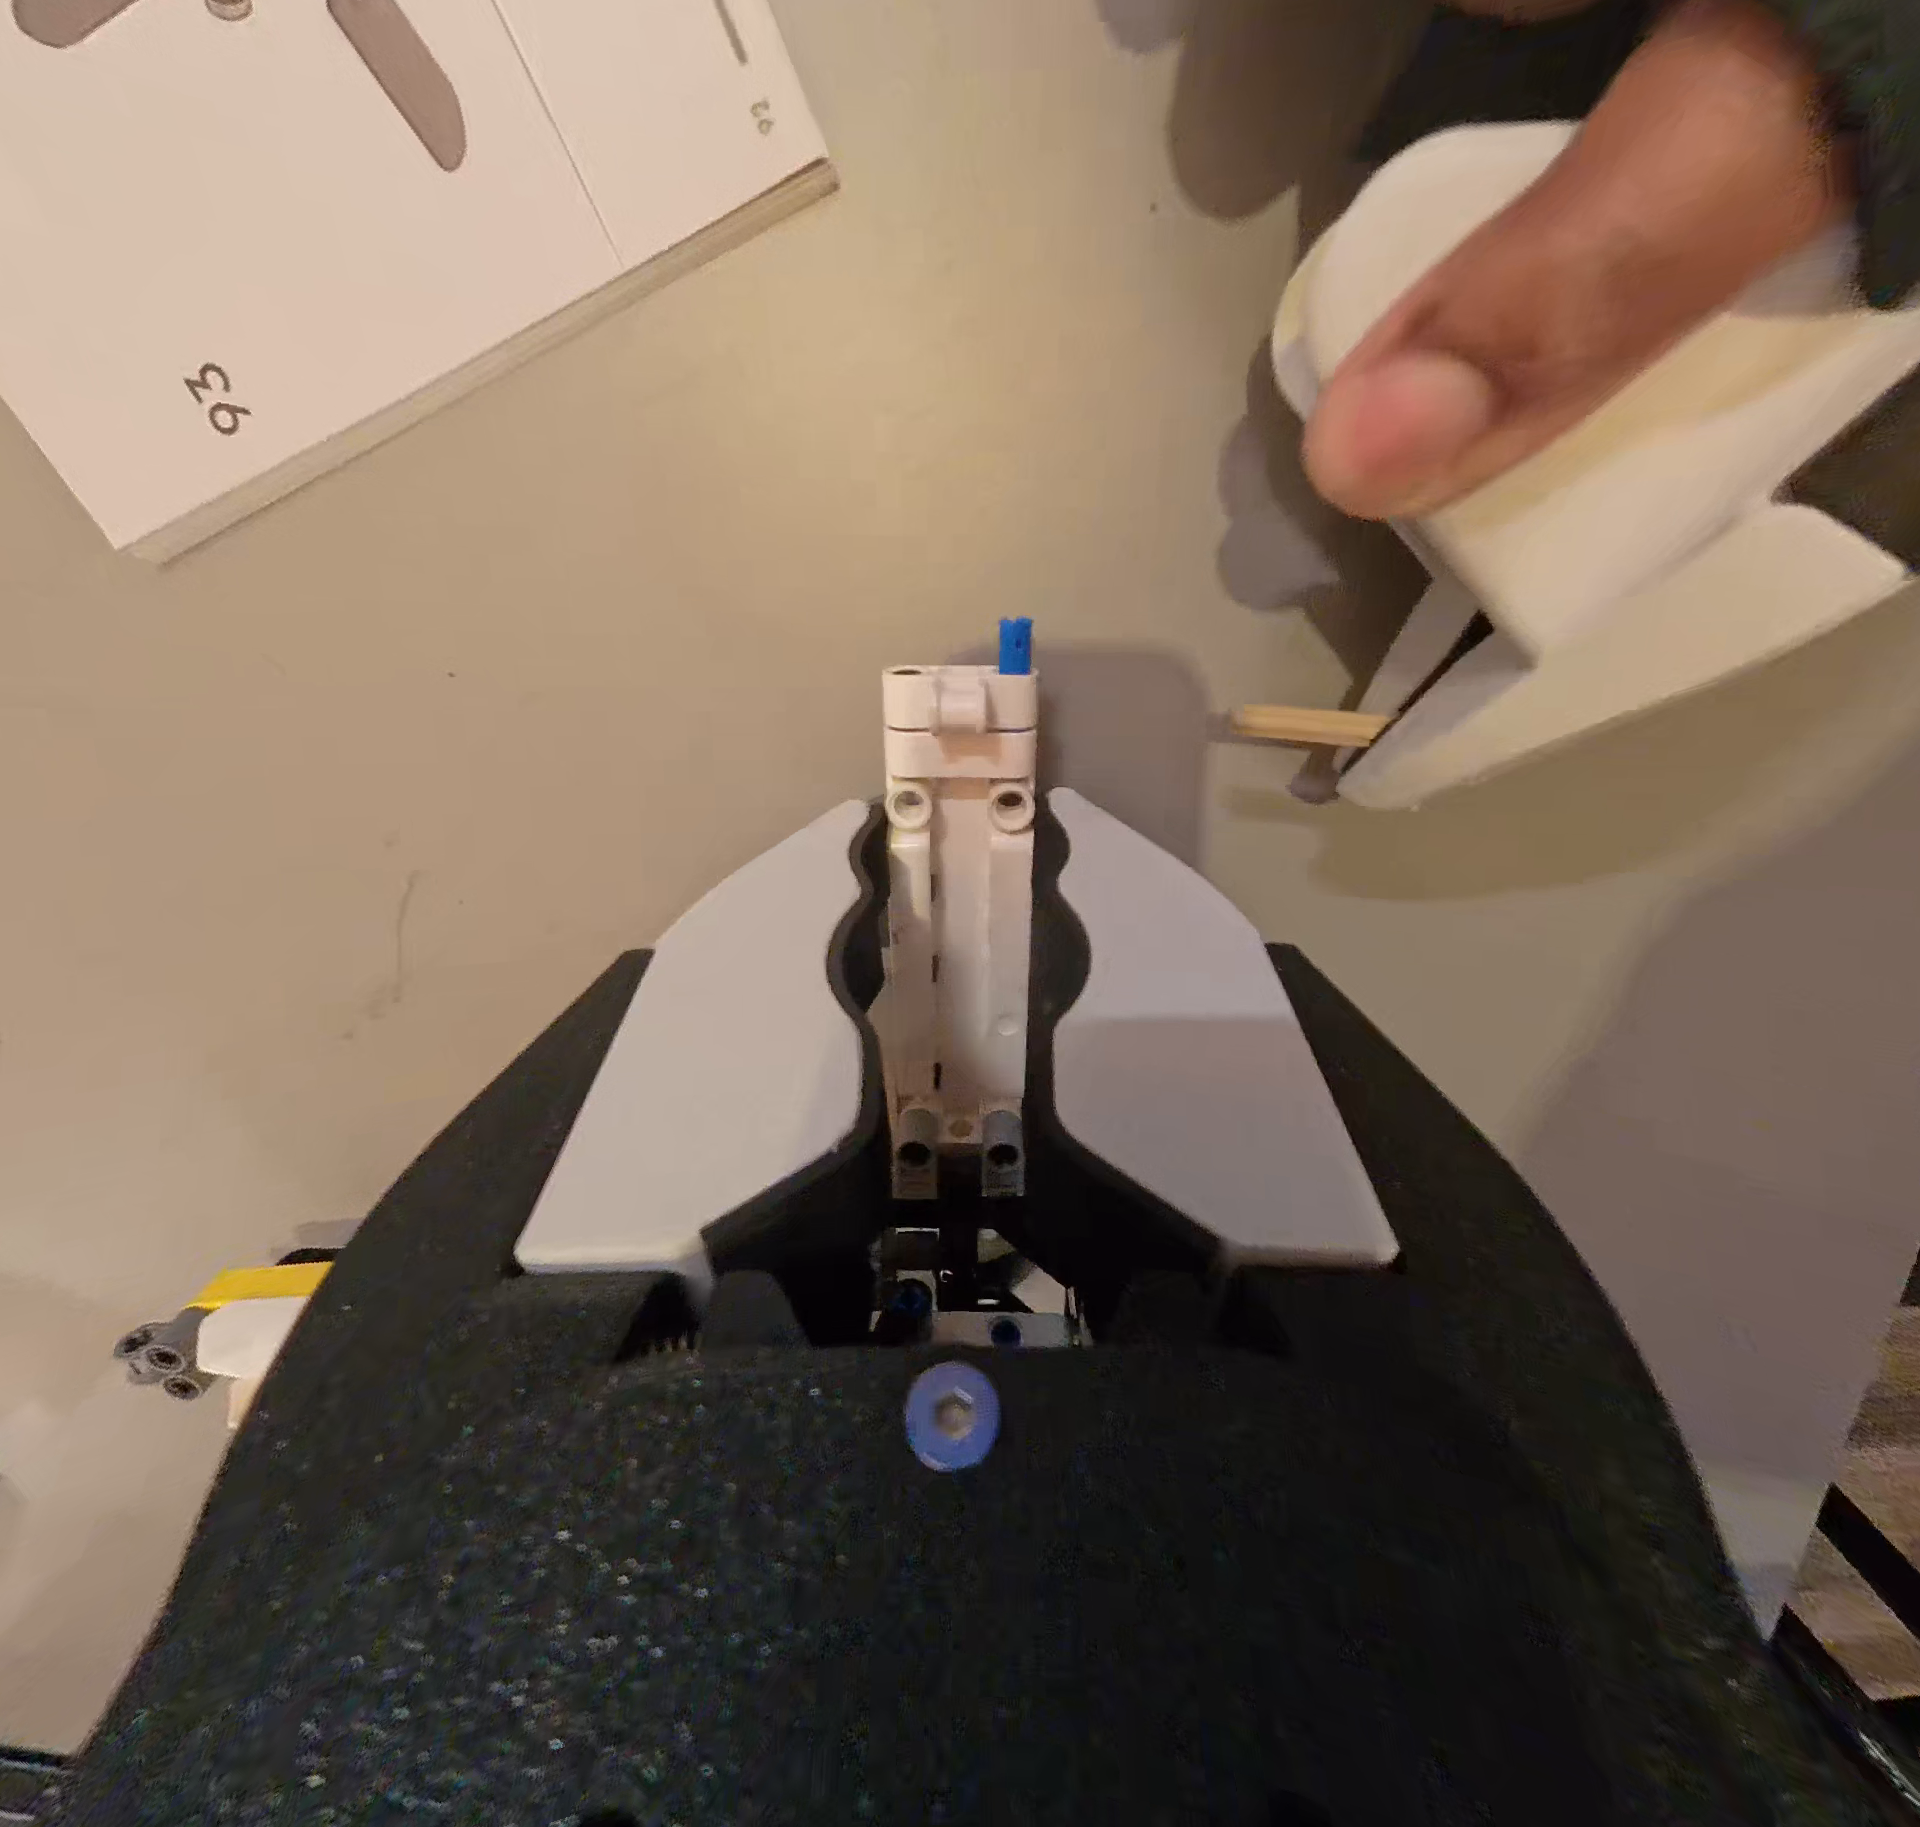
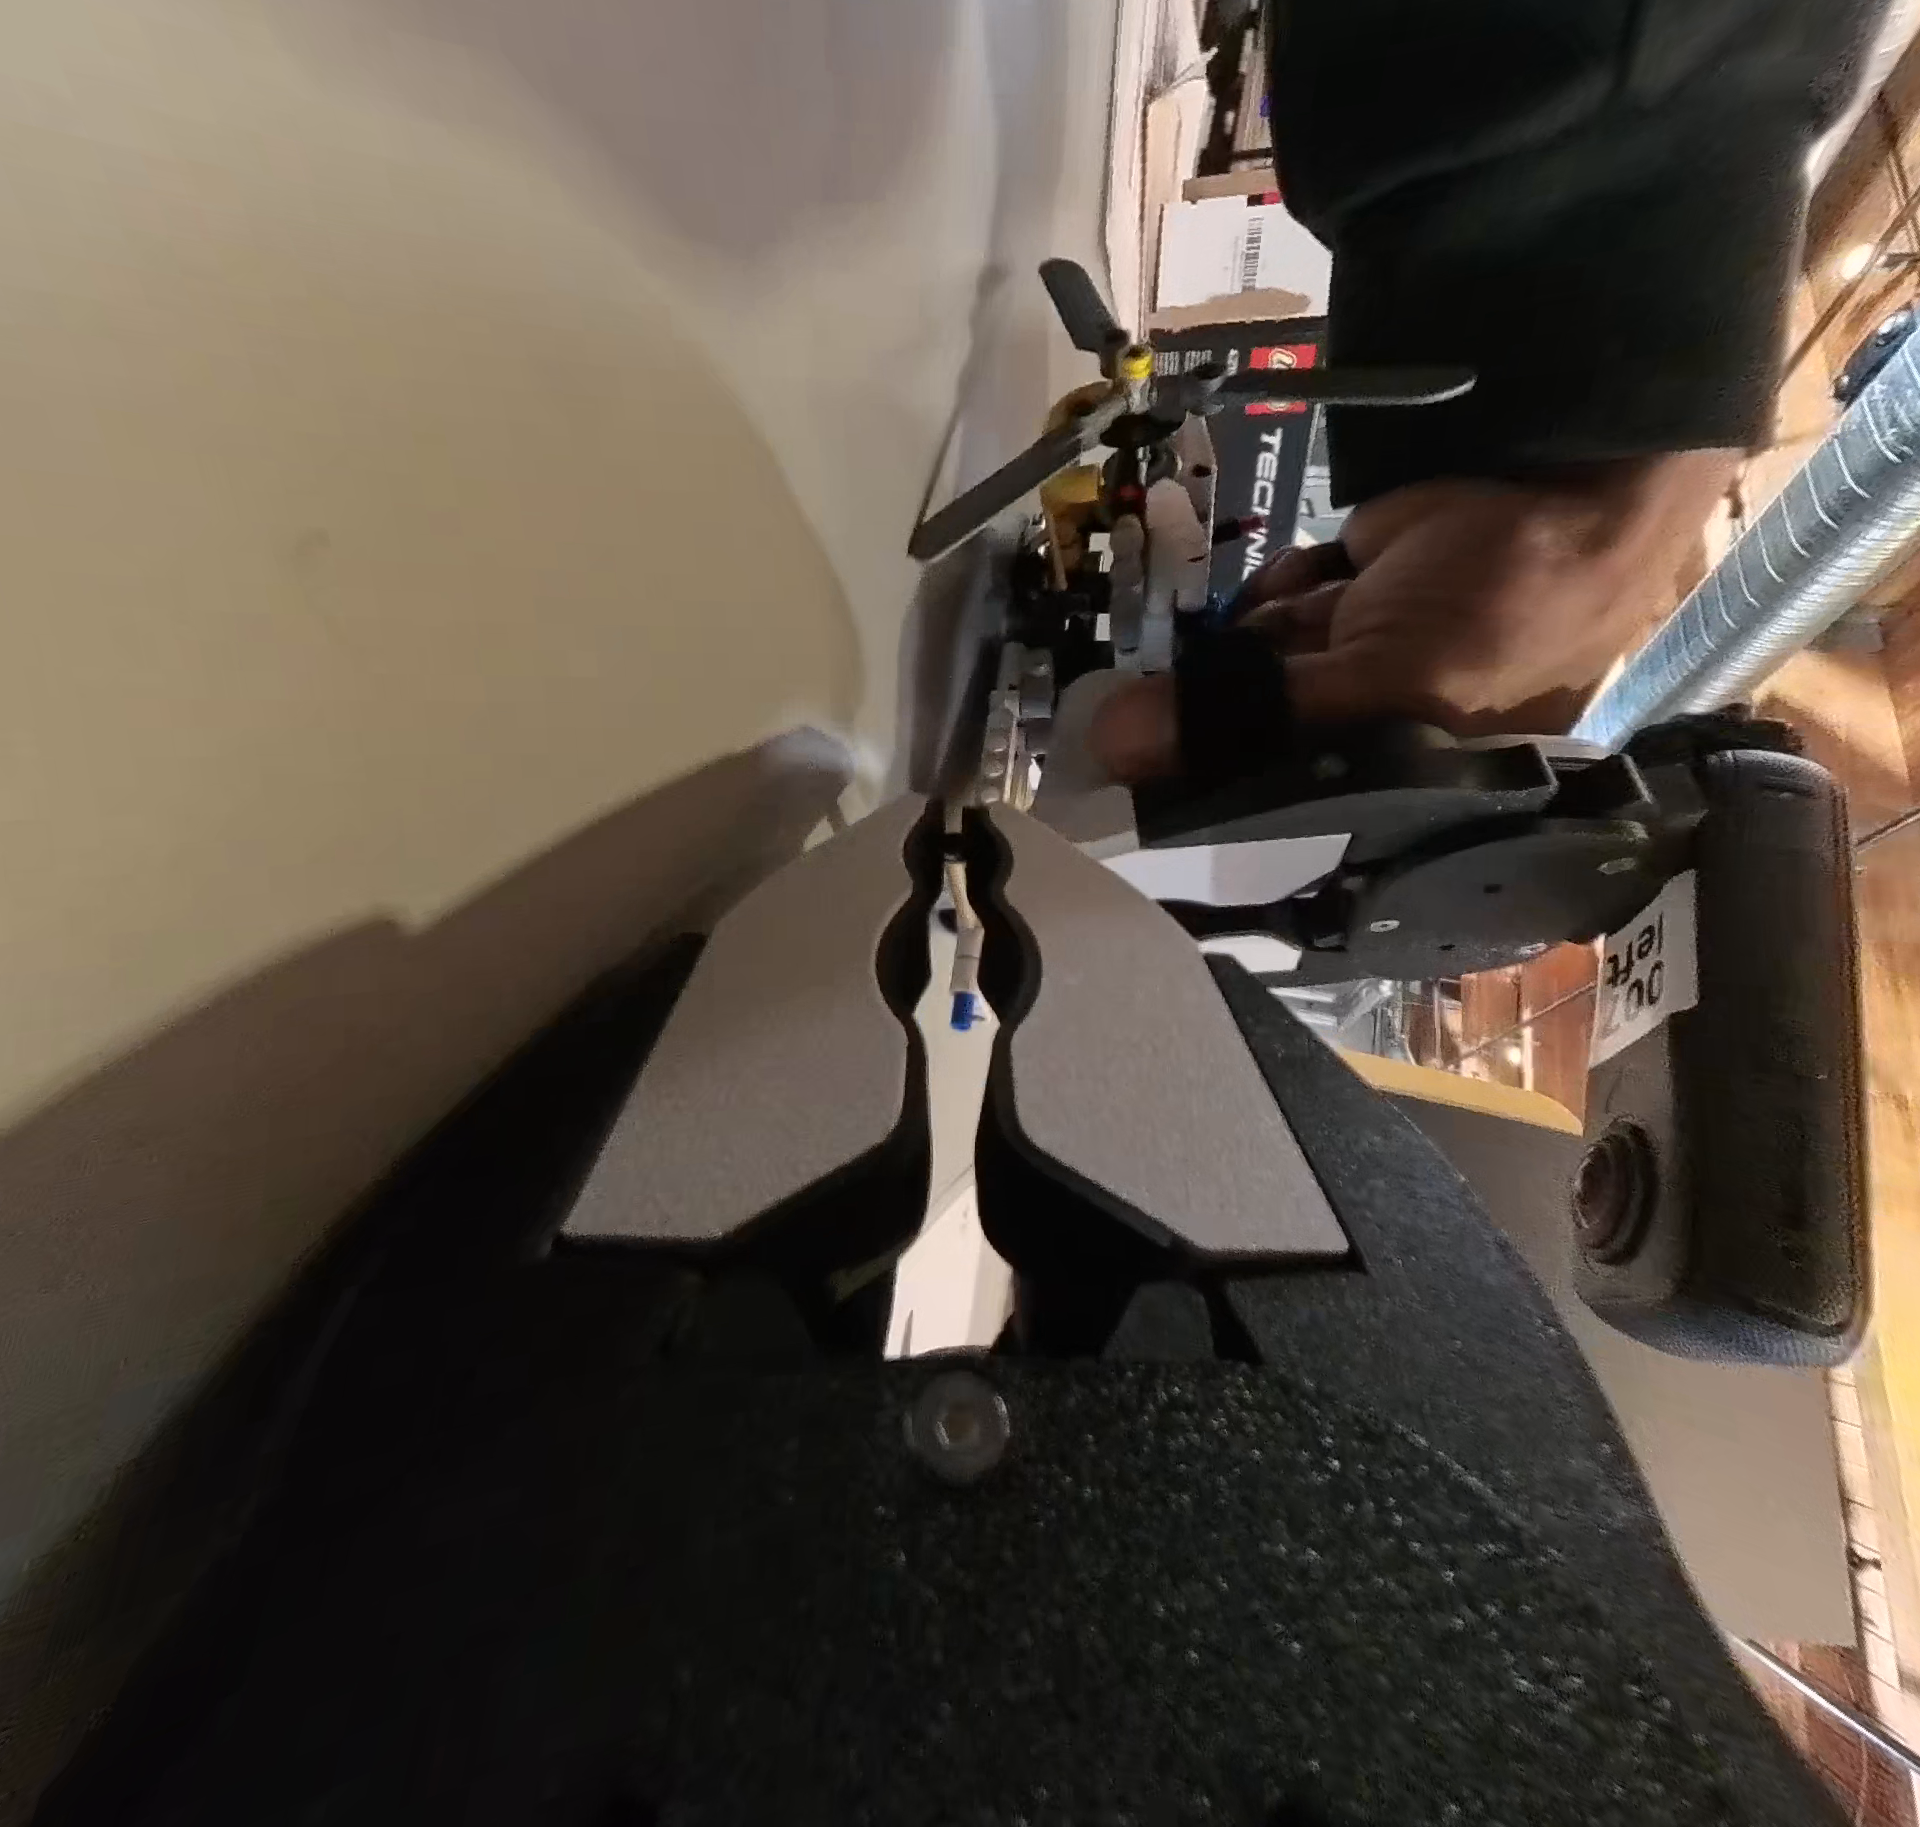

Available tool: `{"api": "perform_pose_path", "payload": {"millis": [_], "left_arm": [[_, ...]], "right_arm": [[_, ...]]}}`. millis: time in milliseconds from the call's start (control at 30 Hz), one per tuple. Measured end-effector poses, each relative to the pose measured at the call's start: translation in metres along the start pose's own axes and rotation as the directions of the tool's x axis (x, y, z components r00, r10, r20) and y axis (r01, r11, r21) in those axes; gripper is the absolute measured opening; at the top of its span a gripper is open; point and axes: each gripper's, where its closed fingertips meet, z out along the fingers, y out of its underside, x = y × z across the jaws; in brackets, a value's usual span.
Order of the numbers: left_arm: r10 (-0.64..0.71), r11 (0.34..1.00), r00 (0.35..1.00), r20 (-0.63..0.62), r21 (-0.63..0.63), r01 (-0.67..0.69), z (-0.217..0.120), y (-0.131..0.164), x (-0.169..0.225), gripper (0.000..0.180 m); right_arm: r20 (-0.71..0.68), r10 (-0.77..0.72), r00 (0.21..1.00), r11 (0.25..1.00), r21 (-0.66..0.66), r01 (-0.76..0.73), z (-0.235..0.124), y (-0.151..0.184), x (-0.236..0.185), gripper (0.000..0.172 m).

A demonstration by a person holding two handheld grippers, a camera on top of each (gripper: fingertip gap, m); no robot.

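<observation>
Between my left hand-held gripper's [image 1: 961, 821] pads a white brick assembly [image 1: 961, 904] sits pinched, while my right hand-held gripper [image 1: 1351, 749], off to its right, nips a tan axle [image 1: 1304, 725], lining it up being, I judge, the step in hand.

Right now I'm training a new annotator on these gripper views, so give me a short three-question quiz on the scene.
1. True or false: the left gripper clamps a white brick assembly.
2. What colour is the pin sticking out of that assembly's far end?
3. The right gripper pinches: A) a thin tan axle B) a yellow beam C) a booklet page.

Key: 1 true. 2 blue. 3 A.
</observation>
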Motion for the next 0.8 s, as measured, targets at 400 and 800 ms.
{"api": "perform_pose_path", "payload": {"millis": [400,800], "left_arm": [[0.060,0.998,0.998,-0.004,0.002,-0.060,0.000,0.001,0.008,0.028],[0.067,0.998,0.998,0.019,0.006,-0.067,-0.001,0.000,0.008,0.028]], "right_arm": [[-0.056,0.101,0.993,0.963,-0.247,-0.111,-0.037,0.061,0.000,0.005],[-0.315,0.064,0.947,0.701,-0.661,-0.267,-0.245,0.167,0.081,0.004]]}}
